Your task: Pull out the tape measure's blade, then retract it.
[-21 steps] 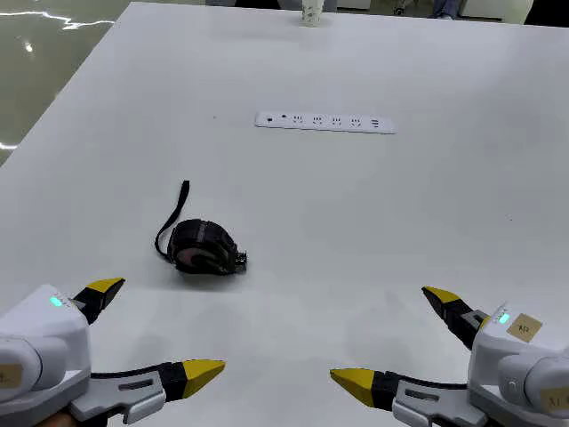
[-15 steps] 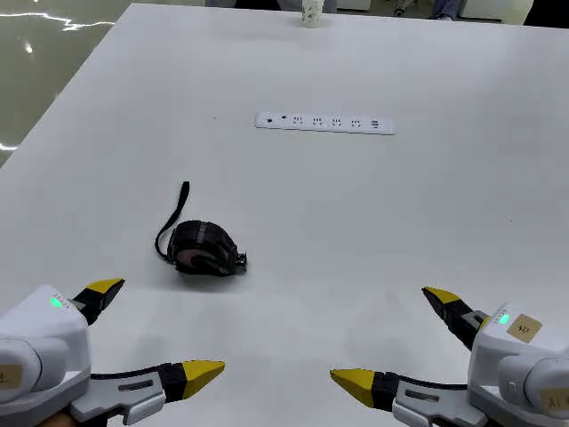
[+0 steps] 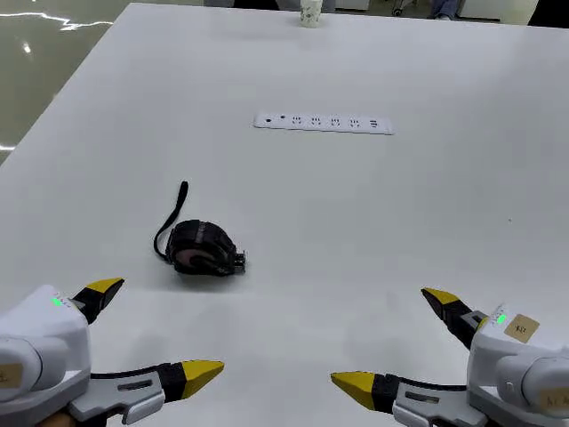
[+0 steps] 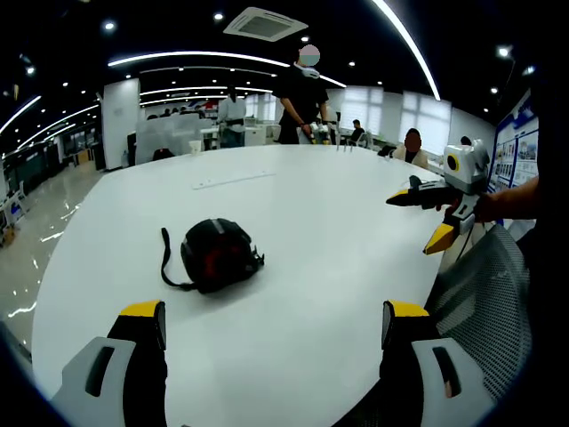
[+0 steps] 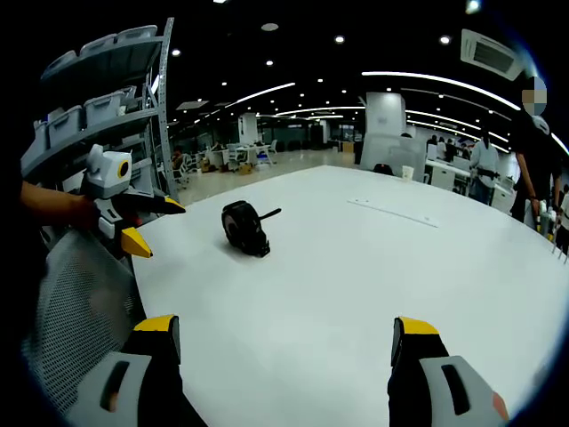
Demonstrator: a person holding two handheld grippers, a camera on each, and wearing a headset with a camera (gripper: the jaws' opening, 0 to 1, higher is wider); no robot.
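A black tape measure (image 3: 205, 248) with a reddish side and a black wrist strap (image 3: 171, 217) lies on the white table (image 3: 356, 205), left of centre, blade not drawn out. It also lies ahead in the left gripper view as the tape measure (image 4: 219, 254) and in the right gripper view as the tape measure (image 5: 244, 228). My left gripper (image 3: 153, 328) hovers open at the near left edge, short of the tape. At the near right my right gripper (image 3: 397, 339) is open too. Both hold nothing.
A white power strip (image 3: 323, 123) lies flat further back on the table. A paper cup (image 3: 310, 12) stands at the far edge. Several people stand or sit beyond the far end (image 4: 300, 93). Shelving with bins (image 5: 98, 98) rises to the left in the right gripper view.
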